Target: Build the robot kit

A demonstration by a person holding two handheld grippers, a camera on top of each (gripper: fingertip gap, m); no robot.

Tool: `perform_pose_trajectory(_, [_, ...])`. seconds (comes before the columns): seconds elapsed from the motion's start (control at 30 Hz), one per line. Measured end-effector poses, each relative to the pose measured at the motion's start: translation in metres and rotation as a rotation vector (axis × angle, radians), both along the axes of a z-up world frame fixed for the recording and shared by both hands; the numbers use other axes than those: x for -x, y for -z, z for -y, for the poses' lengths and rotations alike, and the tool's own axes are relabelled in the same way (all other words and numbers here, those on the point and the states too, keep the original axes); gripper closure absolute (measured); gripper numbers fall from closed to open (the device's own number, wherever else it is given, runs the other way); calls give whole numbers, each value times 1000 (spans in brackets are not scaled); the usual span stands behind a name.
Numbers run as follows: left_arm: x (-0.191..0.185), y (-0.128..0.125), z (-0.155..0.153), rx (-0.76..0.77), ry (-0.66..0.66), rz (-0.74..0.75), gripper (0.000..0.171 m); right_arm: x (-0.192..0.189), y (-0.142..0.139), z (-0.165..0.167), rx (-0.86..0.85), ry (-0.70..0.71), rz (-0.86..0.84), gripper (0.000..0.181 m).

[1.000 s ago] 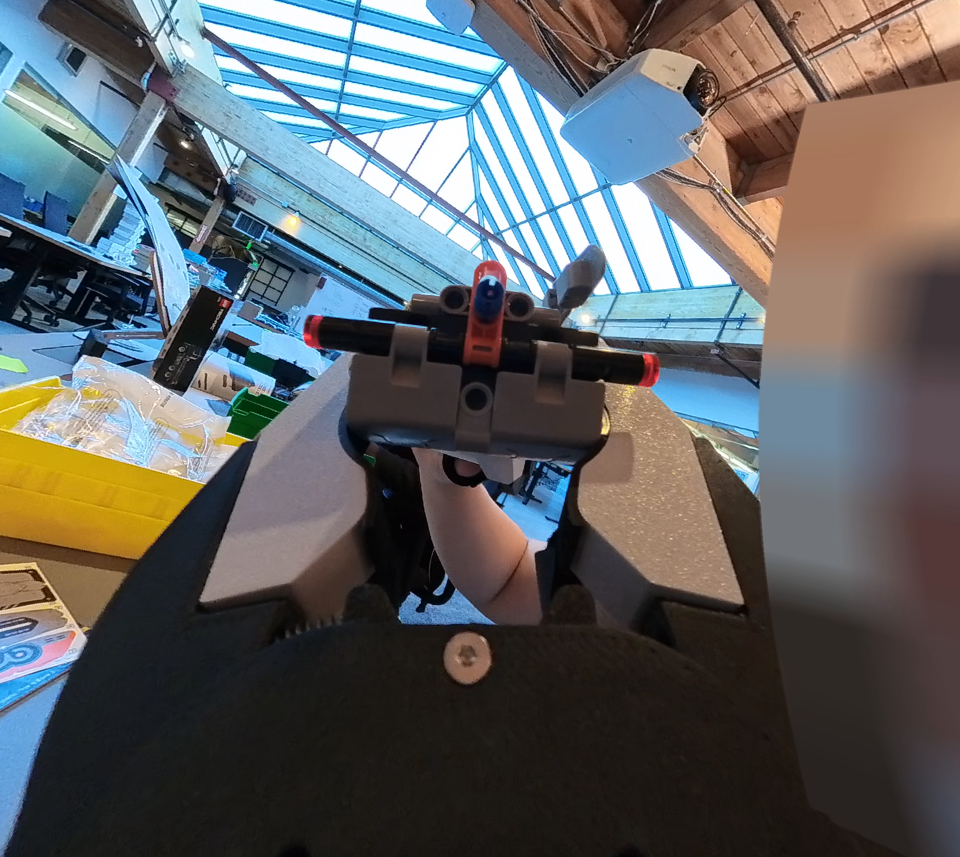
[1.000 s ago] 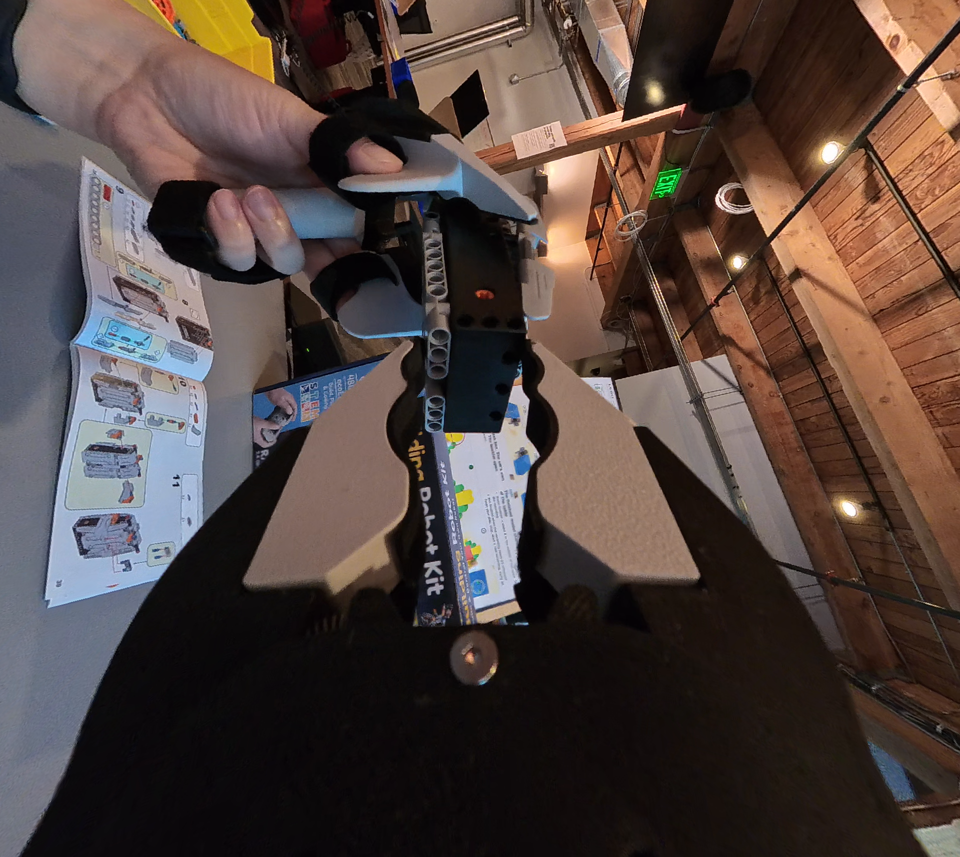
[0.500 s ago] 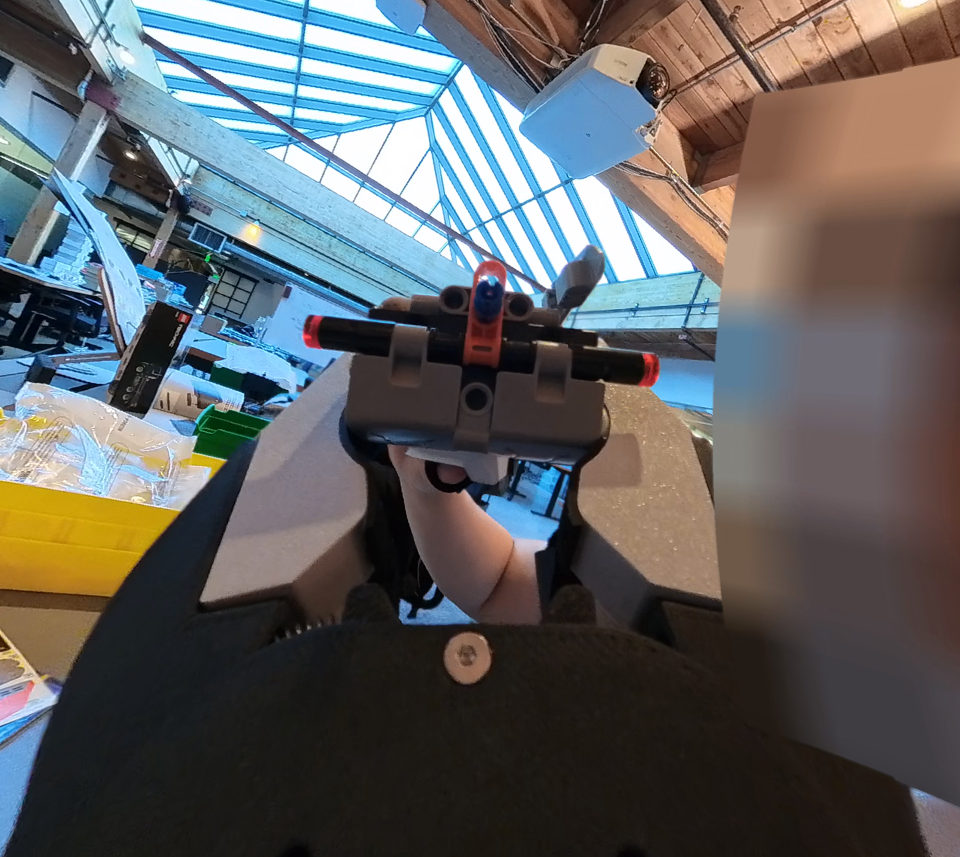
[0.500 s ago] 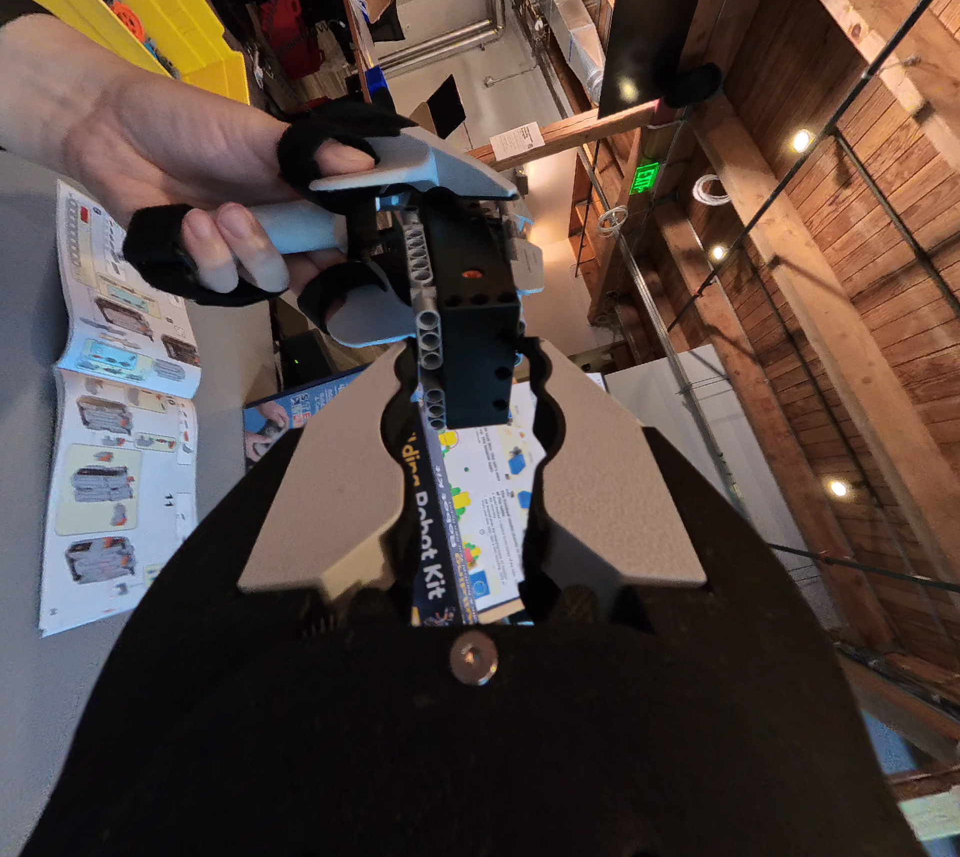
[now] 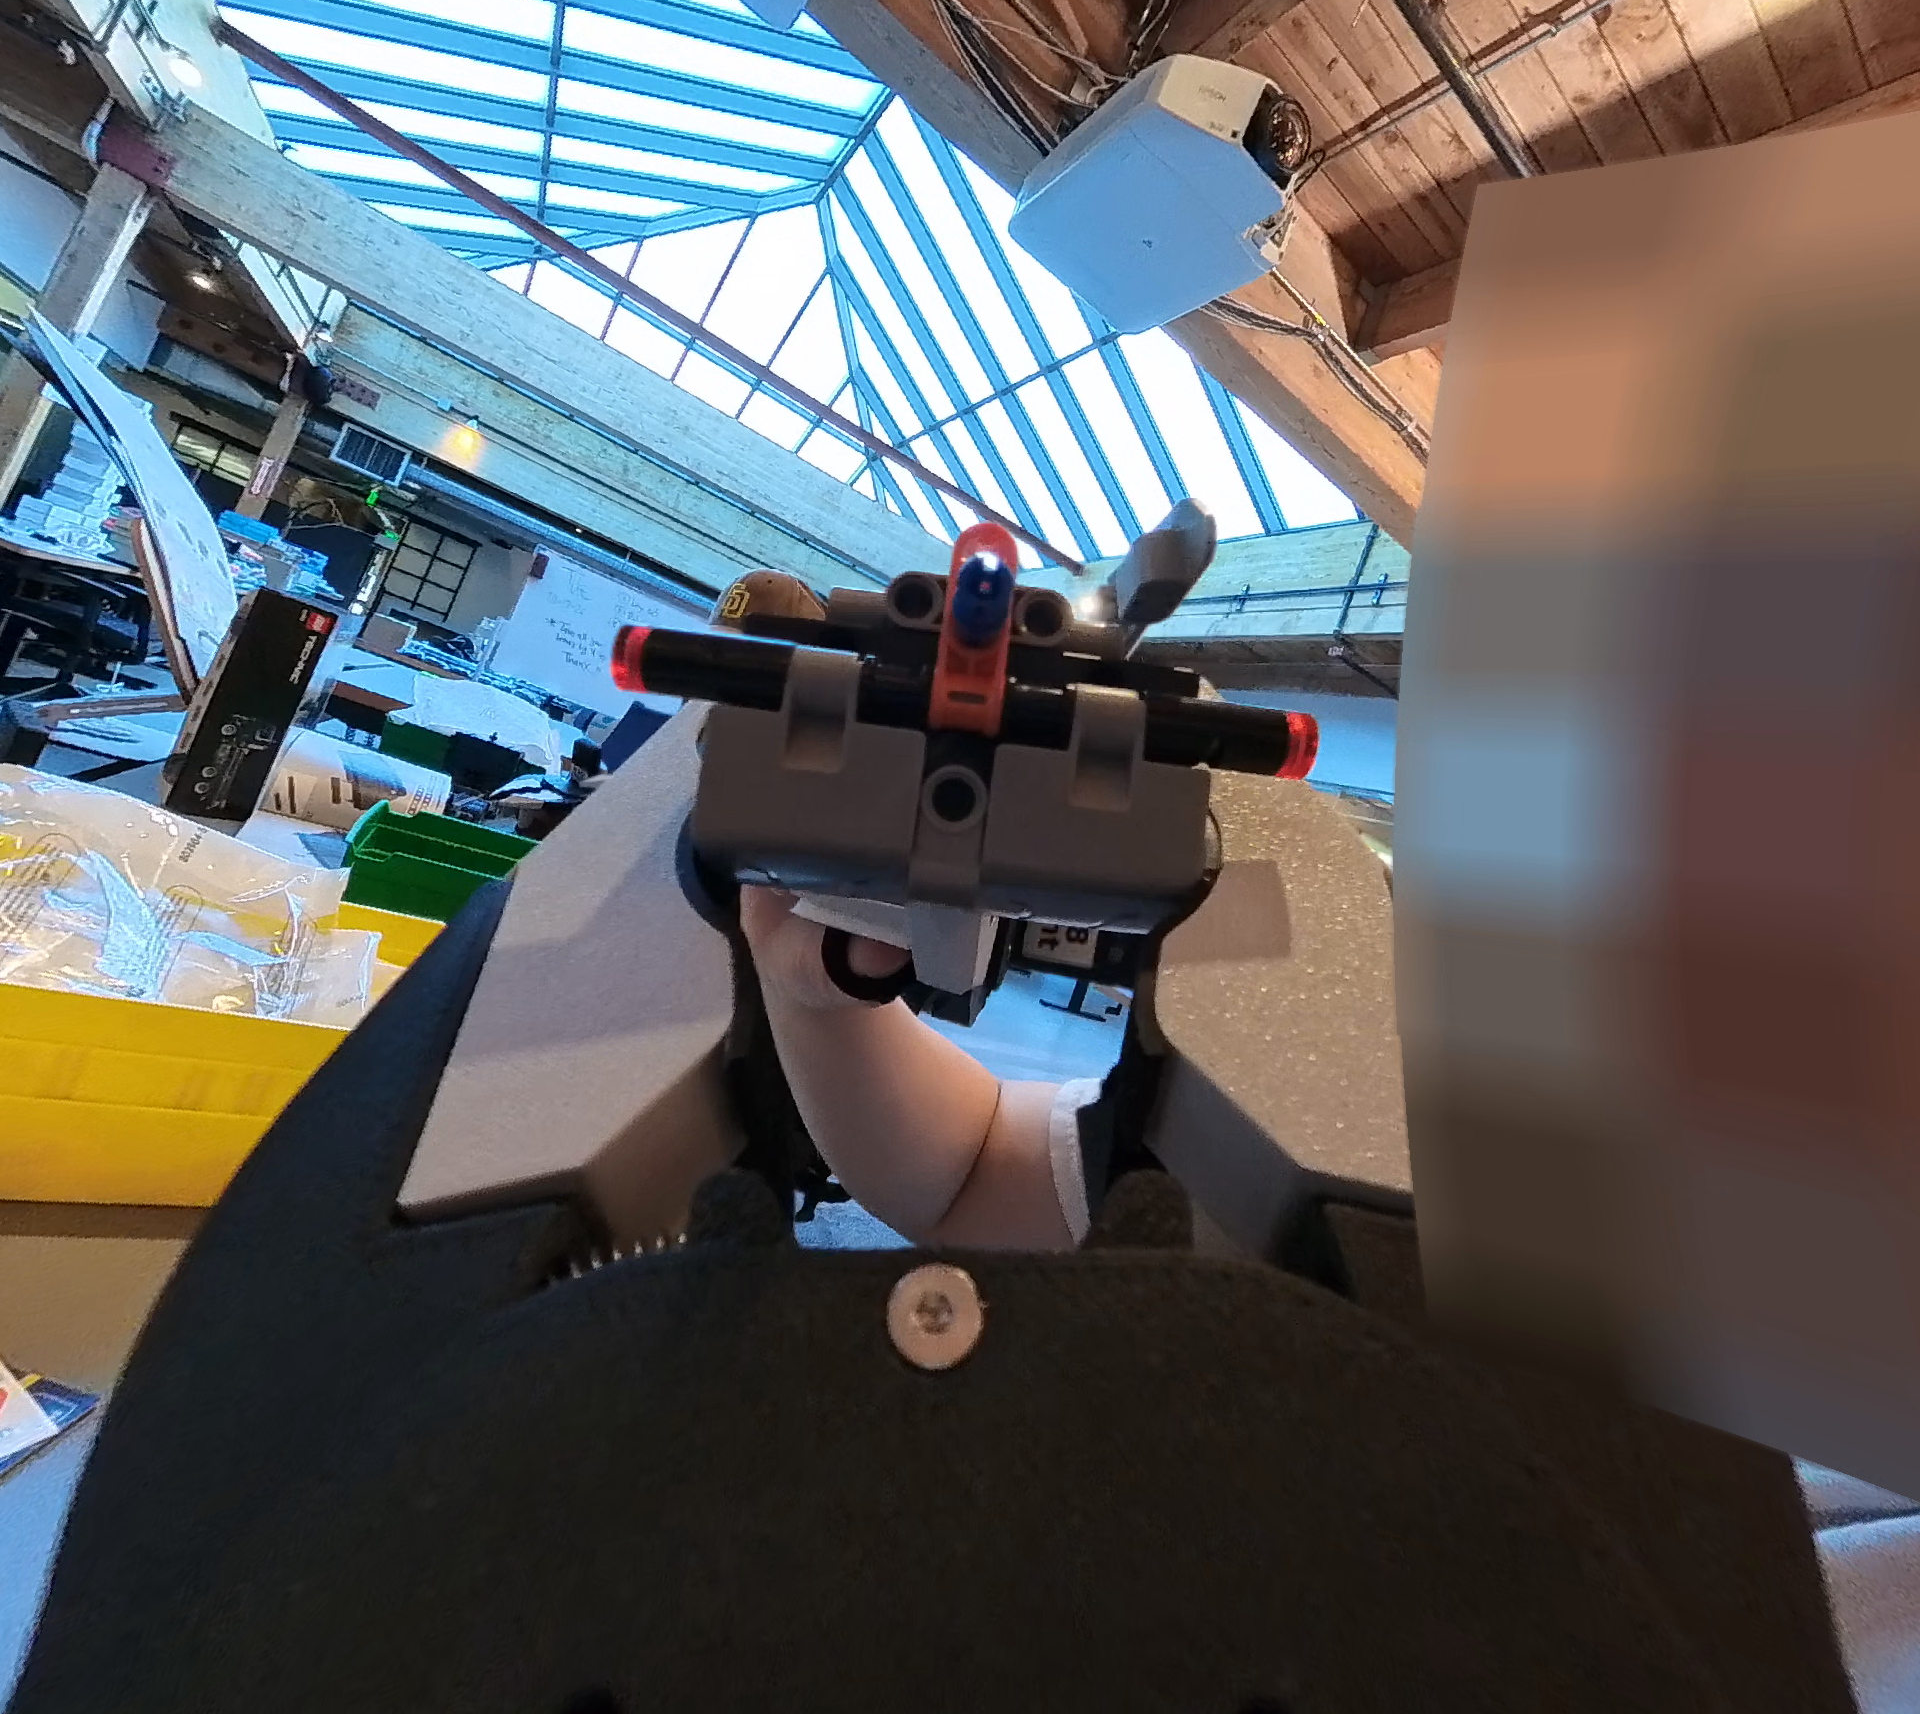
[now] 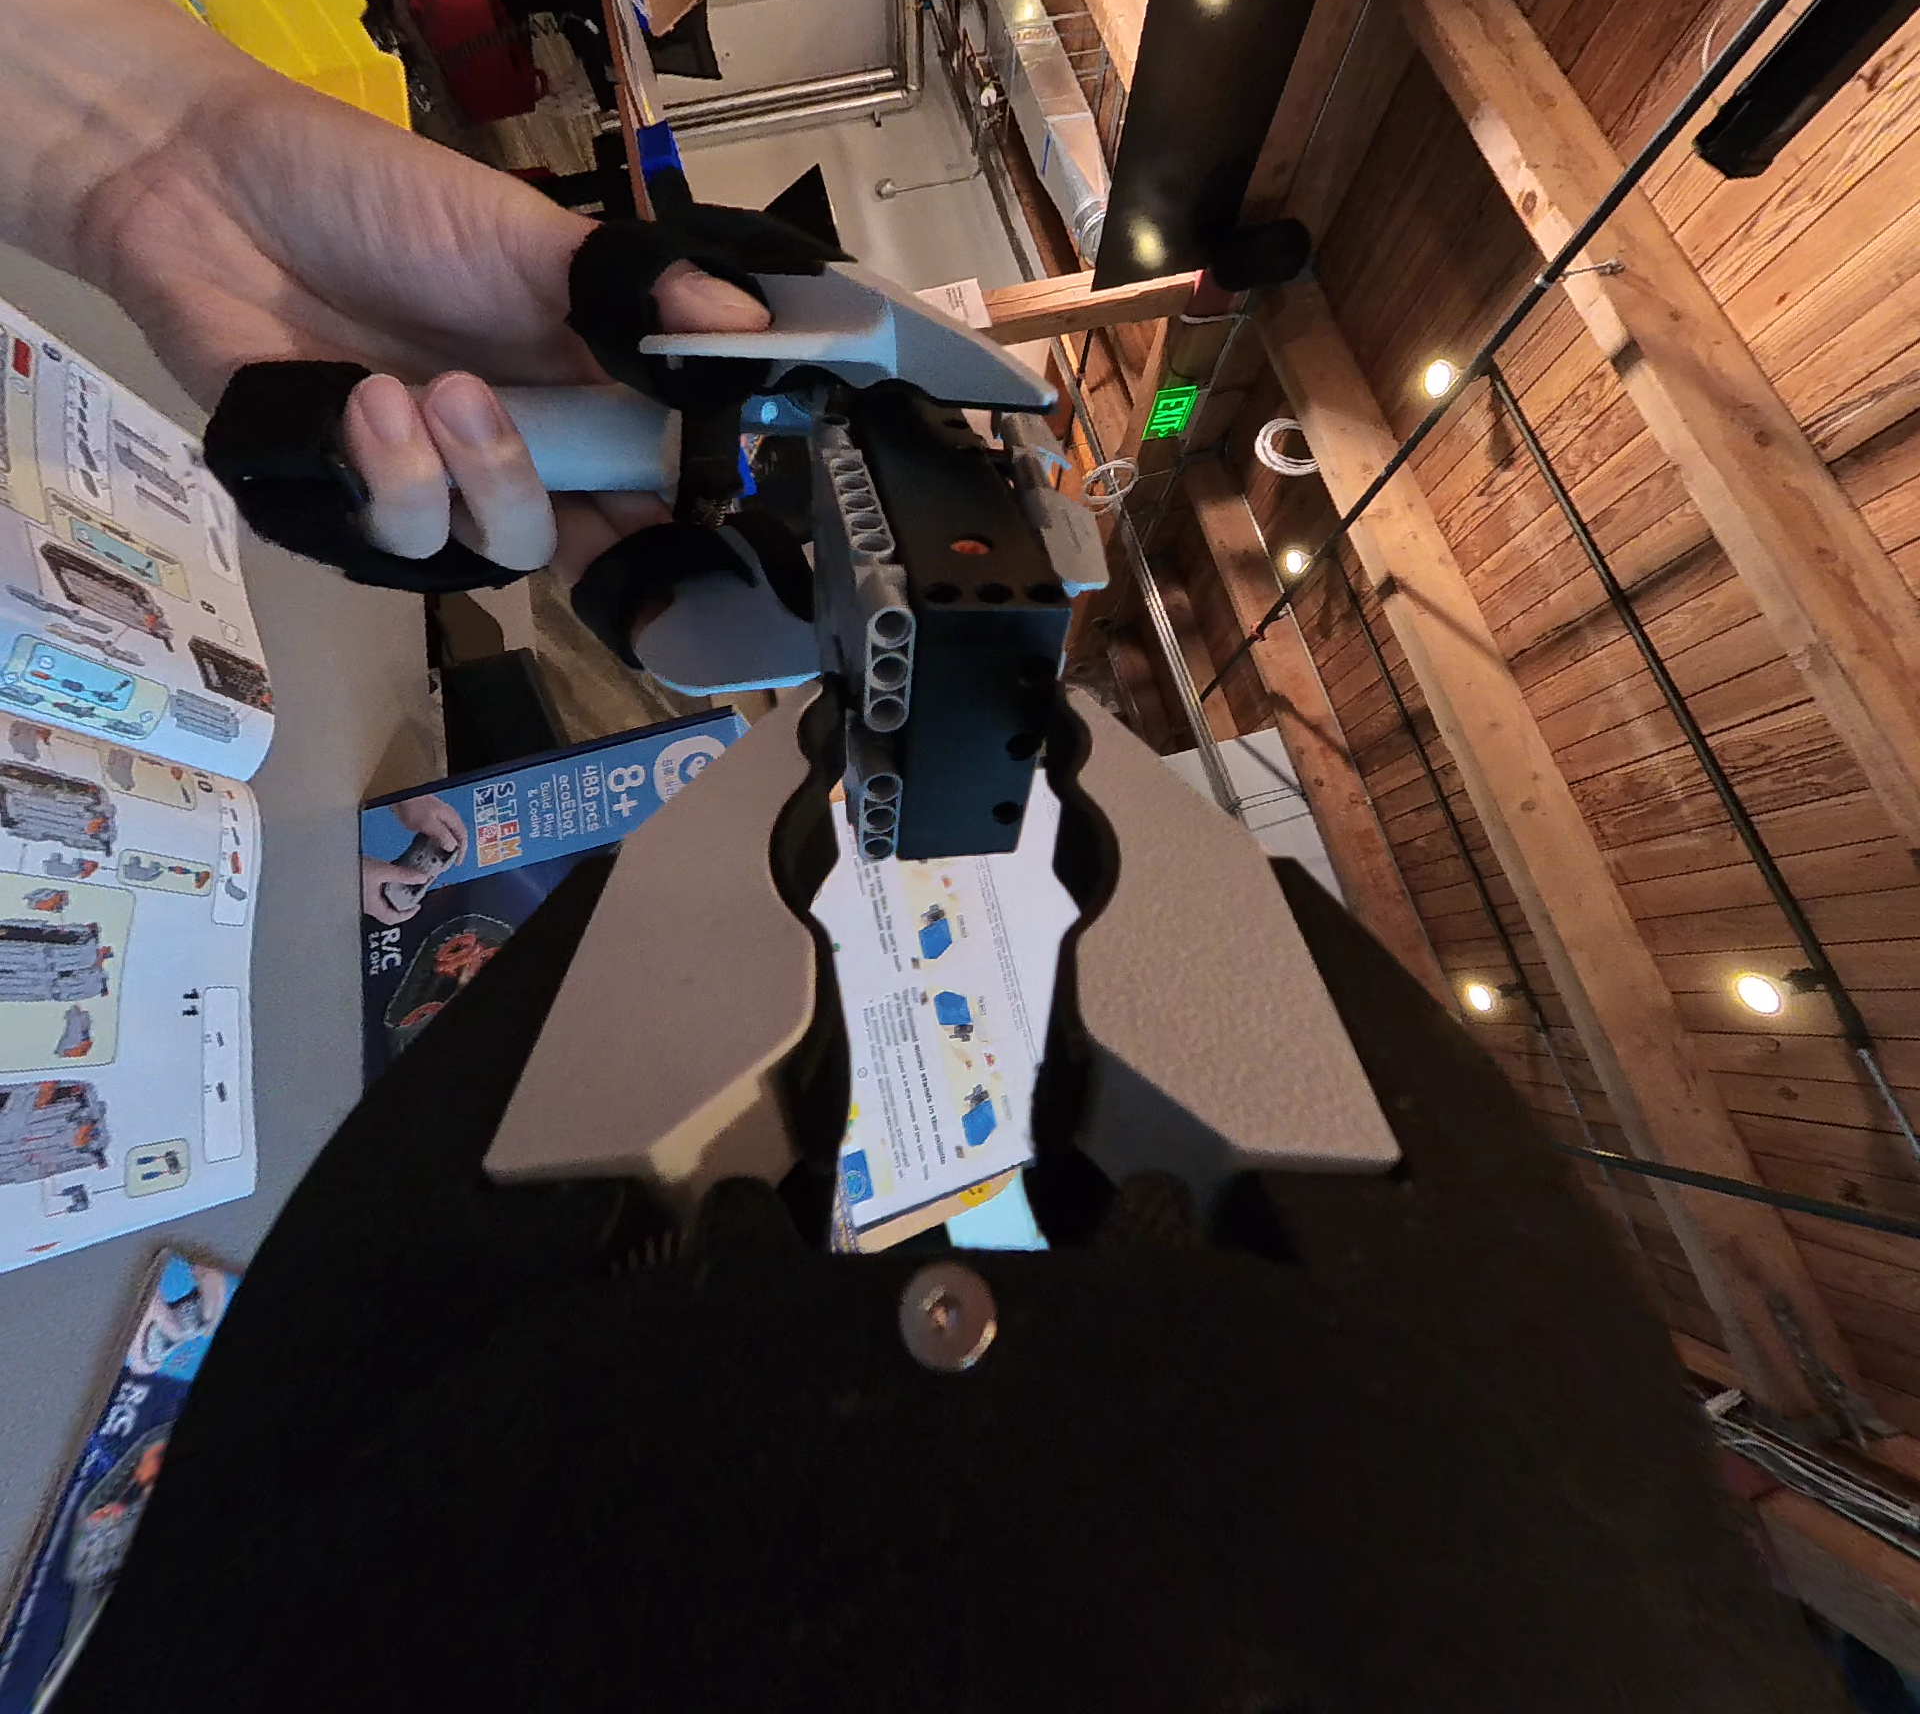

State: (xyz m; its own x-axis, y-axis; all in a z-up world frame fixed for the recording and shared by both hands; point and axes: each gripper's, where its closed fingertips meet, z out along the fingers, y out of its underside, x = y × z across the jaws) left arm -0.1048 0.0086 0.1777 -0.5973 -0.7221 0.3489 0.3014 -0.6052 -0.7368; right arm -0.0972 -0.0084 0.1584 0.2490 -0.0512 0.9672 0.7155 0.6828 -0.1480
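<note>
A brick assembly [image 5: 951, 791] is held up in the air between both grippers. In the left wrist view it shows as a grey block with a black axle with red ends, an orange connector and a blue pin. My left gripper [image 5: 951, 843] is shut on the grey block's two sides. In the right wrist view the assembly [image 6: 966, 688] shows a black block and a grey holed beam. My right gripper [image 6: 935, 750] is shut on its near end. The left gripper's grey fingers [image 6: 862, 334], held by a hand [image 6: 312, 262], clamp the far end.
A yellow bin [image 5: 156, 1072] with clear plastic bags, a green bin [image 5: 436, 854] and a black box [image 5: 249, 708] lie to the left. On the grey table [image 6: 343, 677] below are an open instruction booklet [image 6: 114, 885] and a blue box [image 6: 520, 833]. A projector [image 5: 1143, 199] hangs overhead. The tips of both grippers are at nearly the same place.
Both grippers have kept their hold on the assembly. They have turned slightly together, so the background has shifted in both views.
</note>
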Motion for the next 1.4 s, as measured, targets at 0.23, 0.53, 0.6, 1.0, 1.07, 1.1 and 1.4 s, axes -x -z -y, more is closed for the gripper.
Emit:
perform_pose_trajectory(0.23, [5, -4, 11, -88, -12, 5, 91, 3, -2, 8, -69, 0, -29, 145])
perform_pose_trajectory(0.53, [7, -3, 8, -106, -51, 36, 97, -4, -19, 14, -128, 24, -123, 146])
perform_pose_trajectory(0.6, [5, -3, 13, -124, -43, 51, 94, -4, -21, 16, -120, 4, -136, 146])
perform_pose_trajectory(1.0, [17, -14, 9, -114, -143, 190, 108, 9, -22, 7, -79, -76, -187, 146])
perform_pose_trajectory(1.07, [16, -15, 6, -94, -170, 194, 107, 10, -21, 3, -80, -79, -187, 145])
perform_pose_trajectory(1.1, [16, -15, 4, -78, -177, 197, 107, 11, -22, 1, -77, -83, -190, 145])
perform_pose_trajectory(1.4, [11, -14, 3, -82, -194, 154, 107, 18, -23, -8, -71, -105, -168, 146])
